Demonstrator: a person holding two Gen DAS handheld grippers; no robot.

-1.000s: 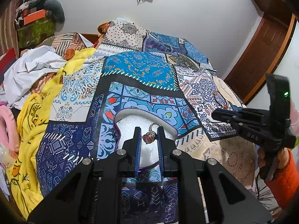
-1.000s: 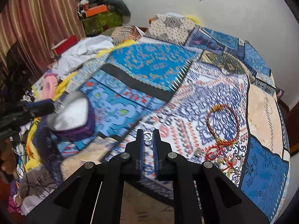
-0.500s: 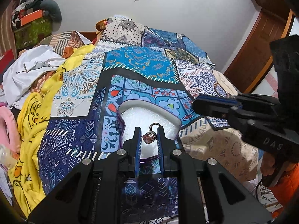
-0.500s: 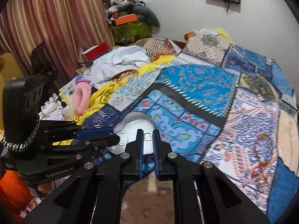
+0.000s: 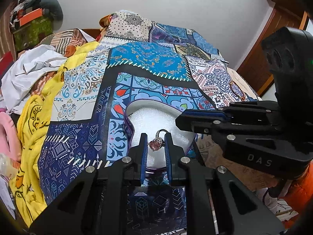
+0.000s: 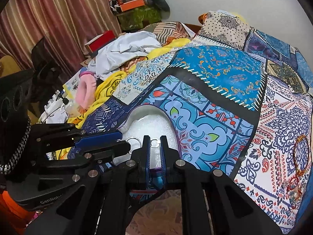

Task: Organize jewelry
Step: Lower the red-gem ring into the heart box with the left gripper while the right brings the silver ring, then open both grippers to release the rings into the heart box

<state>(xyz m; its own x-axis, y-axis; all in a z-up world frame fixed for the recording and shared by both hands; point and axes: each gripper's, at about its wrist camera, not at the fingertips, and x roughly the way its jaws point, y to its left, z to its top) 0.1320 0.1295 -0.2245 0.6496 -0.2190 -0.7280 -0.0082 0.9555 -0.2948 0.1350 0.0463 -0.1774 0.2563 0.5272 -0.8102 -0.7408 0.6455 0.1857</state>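
Observation:
My left gripper is shut on a silver ring with a pink stone and holds it just over the white foam of a heart-shaped purple jewelry box on the patchwork bed. My right gripper is shut on a small silver ring over the same box. The left gripper also shows in the right wrist view, its ring band beside my right fingertips. The right gripper enters the left wrist view from the right, over the box's right edge.
Orange and red bangles and more jewelry lie on the quilt at the right. A yellow cloth, white clothes and a pink item are heaped at the left. A wooden door stands at the far right.
My right gripper has swung left from the bangles to the box, carrying its small ring, and now sits close beside my left gripper. The left gripper has stayed over the foam.

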